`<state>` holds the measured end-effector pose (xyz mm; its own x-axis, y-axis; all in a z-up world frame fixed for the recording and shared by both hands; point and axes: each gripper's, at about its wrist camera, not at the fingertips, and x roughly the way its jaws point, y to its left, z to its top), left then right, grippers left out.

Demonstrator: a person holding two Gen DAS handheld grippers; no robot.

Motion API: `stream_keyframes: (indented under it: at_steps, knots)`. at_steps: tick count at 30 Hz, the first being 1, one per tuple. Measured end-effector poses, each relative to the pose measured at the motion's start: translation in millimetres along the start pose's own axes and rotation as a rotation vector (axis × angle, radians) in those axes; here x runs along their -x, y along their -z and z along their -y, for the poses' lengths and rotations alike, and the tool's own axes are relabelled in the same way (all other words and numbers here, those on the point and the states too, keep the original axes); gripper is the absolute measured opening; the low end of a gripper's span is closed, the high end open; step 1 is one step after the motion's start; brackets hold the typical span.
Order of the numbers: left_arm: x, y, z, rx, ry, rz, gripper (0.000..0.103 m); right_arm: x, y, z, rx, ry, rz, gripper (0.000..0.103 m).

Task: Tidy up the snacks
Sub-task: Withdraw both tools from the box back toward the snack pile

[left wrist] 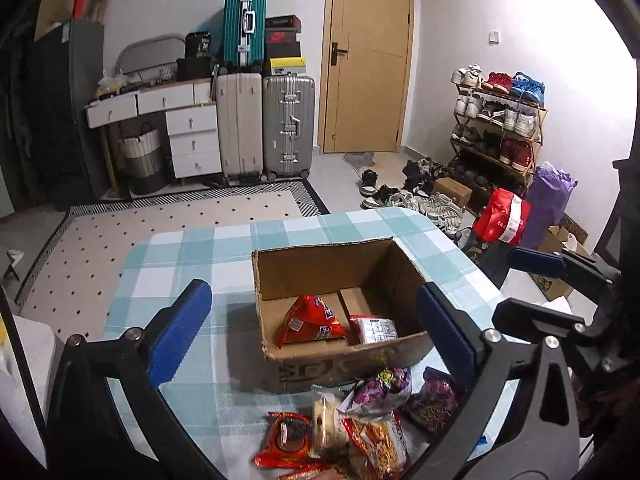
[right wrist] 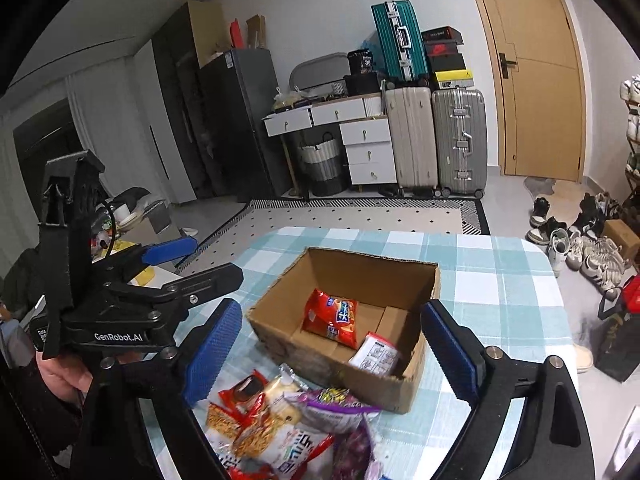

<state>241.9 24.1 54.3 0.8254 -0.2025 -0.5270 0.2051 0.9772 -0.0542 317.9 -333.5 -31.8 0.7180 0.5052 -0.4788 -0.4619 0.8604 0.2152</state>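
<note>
I look down at a surface (left wrist: 192, 240) covered in a pale blue and white checked cloth. In its middle sits an open brown cardboard box (left wrist: 336, 264), its flaps cut away so snacks can drop straight in. Two are already inside: a red triangular crisp packet (left wrist: 312, 320) leaning on the box floor, and a small white and red wrapped packet (left wrist: 374, 330) just beside it, against the near wall.

The rest wait in a loose heap on the cloth in front of the box, nearest me: a red chocolate biscuit packet (left wrist: 284, 438), a purple foil bag (left wrist: 384, 388), and an orange noodle-snack bag (left wrist: 376, 448), overlapping one another.

My left gripper (left wrist: 314, 320) hangs above the box with its blue-padded fingers (left wrist: 180, 332) spread wide and nothing between them. My right gripper (right wrist: 332, 352) is likewise wide apart and empty, poised over heap and box. I judge both hands are free to pick the next snack from the heap.
</note>
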Motion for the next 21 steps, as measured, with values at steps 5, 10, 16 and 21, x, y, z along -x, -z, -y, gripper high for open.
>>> stream_keyframes:
  at_steps: [5,10,16,21]
  knots:
    - [32,6,4,0.005,-0.015,0.013,0.102,20,10,-13,0.005,-0.001,0.013,0.094]
    - [56,16,8,0.005,-0.058,0.021,0.102,39,21,-28,0.020,0.001,0.030,0.097]
    - [78,29,11,0.017,-0.069,0.014,0.102,57,35,-39,0.017,0.007,0.045,0.100]
    - [93,47,9,0.035,-0.086,0.012,0.102,71,50,-47,0.013,0.008,0.059,0.101]
